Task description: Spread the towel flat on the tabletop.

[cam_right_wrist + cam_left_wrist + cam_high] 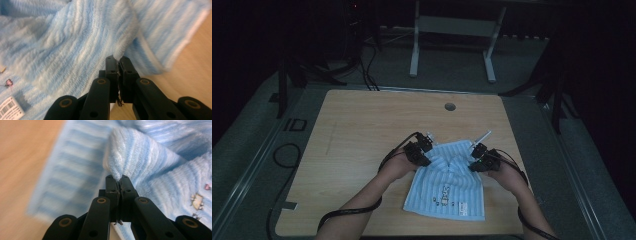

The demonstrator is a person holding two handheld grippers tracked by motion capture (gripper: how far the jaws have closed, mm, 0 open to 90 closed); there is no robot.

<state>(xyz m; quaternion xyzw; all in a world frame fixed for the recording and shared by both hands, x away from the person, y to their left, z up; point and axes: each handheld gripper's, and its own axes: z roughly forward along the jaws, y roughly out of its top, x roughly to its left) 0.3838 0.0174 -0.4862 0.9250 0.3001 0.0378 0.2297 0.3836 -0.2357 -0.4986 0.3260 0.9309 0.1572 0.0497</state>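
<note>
High view shows a blue-and-white striped towel [447, 185] lying on the wooden surface [362, 130], toward the near edge and a little right of centre. Its far corners are gathered up, one by each hand-held gripper. The left hand-held gripper [424, 161] sits at the towel's ten o'clock corner and the right hand-held gripper [473, 166] at its two o'clock corner, so the cloth sags and creases between them while its near half lies flat toward six o'clock.

Left gripper view puts that hand-held gripper [119, 178] with its jaws pressed together on a peaked fold of the towel [140, 155], which rises toward twelve o'clock from the tips. Right gripper view is much the same: the right hand-held gripper [119, 58] is clamped on a pinch of the towel [75, 37], with the cloth's edge running off toward two o'clock and bare surface [190, 75] at four o'clock.

How much cloth sits between the pads is hidden by the jaws themselves. Both gripper views are blurred toward their outer edges. The person's forearms are cut off by the bottom of the high view, and the room beyond the surface is too dark to make out.

A white tag [10, 108] with a barcode lies at eight o'clock in the right gripper view; its print is too small to read. Small printed motifs [443, 192] on the towel cannot be read either.
</note>
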